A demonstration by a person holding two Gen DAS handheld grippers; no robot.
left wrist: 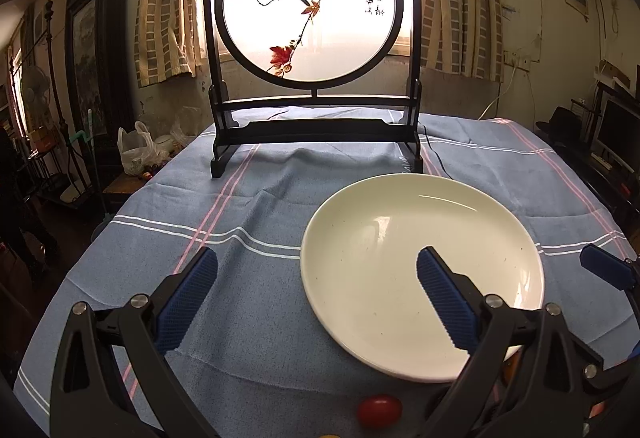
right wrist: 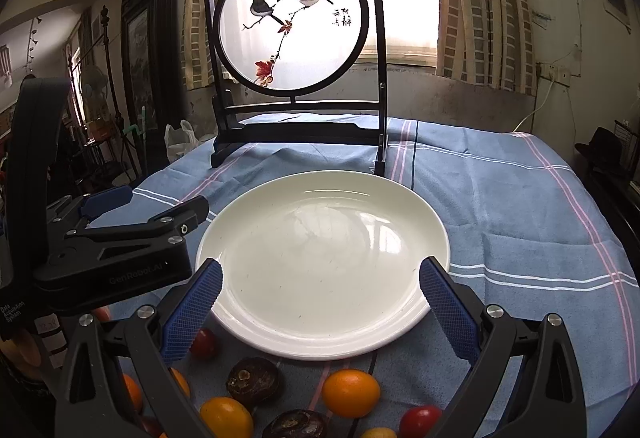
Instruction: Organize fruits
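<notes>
While over the plate (right wrist: 320, 258) | left gripper (left wrist: 316, 290) fingers spread, empty | right gripper (right wrist: 320, 298) fingers spread, empty

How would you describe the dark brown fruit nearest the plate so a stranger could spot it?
Find the white plate on the blue cloth. Just below its near rim lies a dark brown fruit: wrinkled and dull, unlike the smooth orange fruit to its right.
</notes>
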